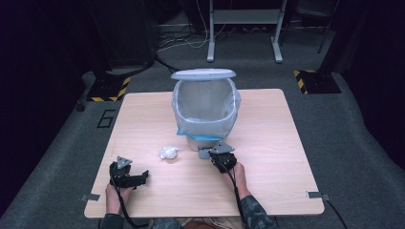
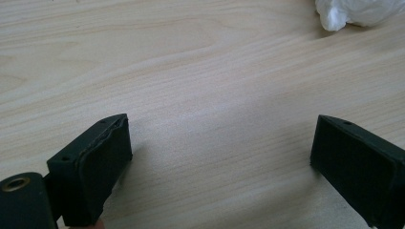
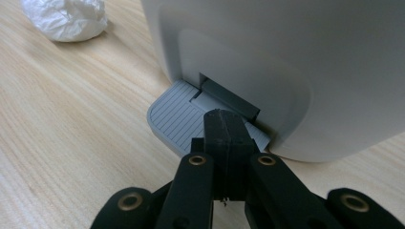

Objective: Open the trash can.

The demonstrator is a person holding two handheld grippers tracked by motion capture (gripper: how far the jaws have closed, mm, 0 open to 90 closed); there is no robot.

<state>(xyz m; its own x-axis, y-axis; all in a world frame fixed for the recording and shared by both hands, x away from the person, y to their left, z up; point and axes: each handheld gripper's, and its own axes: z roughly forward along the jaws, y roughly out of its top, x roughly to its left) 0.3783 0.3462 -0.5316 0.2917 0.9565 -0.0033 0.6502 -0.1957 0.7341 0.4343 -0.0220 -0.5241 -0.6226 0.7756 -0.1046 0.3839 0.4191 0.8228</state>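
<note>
Your right gripper [image 3: 224, 119], jaws closed, presses the bin's pedal [image 3: 176, 119]; left gripper [image 2: 219, 157] gapes, crumpled tissue [image 2: 356, 12] at 1 o'clock.

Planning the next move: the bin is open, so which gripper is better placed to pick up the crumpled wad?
Left. The left gripper is open and free beside the crumpled wad, while the right gripper, shut, rests on the bin's pedal, probably holding the lid up.

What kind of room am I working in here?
Probably a lab or recording studio, not a home: a bare wooden table stands on grey carpet, dark curtains hang around it, and hazard-striped stand bases and loose cables lie on the floor behind.
</note>
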